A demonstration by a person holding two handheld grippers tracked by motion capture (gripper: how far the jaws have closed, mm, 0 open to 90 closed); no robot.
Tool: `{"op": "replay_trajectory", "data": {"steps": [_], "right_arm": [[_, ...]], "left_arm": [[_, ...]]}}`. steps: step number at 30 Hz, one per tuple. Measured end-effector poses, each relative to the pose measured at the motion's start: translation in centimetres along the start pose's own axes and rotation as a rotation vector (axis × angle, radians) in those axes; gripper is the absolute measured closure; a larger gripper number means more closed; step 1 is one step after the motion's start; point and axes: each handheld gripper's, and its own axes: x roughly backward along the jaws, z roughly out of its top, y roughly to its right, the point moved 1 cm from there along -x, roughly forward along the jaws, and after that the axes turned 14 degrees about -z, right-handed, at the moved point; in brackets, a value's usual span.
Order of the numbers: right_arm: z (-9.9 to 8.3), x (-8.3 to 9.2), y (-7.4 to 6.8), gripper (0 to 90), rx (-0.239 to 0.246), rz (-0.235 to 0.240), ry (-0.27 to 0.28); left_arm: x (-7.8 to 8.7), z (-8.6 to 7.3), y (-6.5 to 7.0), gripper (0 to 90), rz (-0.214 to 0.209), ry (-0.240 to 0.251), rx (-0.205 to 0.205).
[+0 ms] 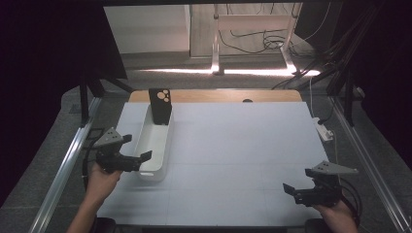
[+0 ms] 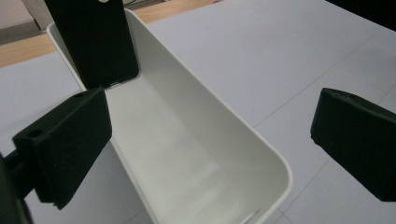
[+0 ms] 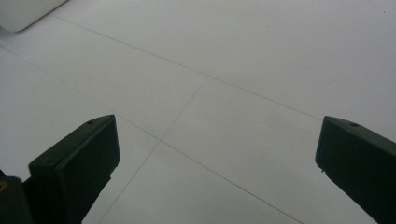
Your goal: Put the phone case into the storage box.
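A long white bin (image 1: 163, 141) lies lengthwise on the left of the white table cover. A black phone case (image 1: 160, 106) with round cut-outs stands upright in its far end, leaning on the end wall. My left gripper (image 1: 136, 148) is open at the bin's near end. In the left gripper view its jaws stand wide apart on either side of the bin (image 2: 280, 163), with the case (image 2: 98, 42) beyond and the left gripper (image 2: 210, 121) holding nothing. My right gripper (image 1: 297, 179) hovers open at the near right; the right gripper (image 3: 217, 135) looks onto bare cover.
The white cover (image 1: 243, 145) lies on a wooden table (image 1: 218, 95). A corner of the bin (image 3: 23, 11) shows far off in the right gripper view. A white power strip (image 1: 324, 130) lies past the right edge. Metal rails flank both sides, and cables trail on the floor behind.
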Motion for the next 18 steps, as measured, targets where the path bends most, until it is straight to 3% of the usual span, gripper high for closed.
{"op": "replay_trajectory", "data": {"steps": [18], "right_arm": [[0.0,0.0,0.0,0.0,0.005,-0.002,0.0]], "left_arm": [[1.8,-1.7,1.3,0.0,0.015,-0.002,0.005]]}}
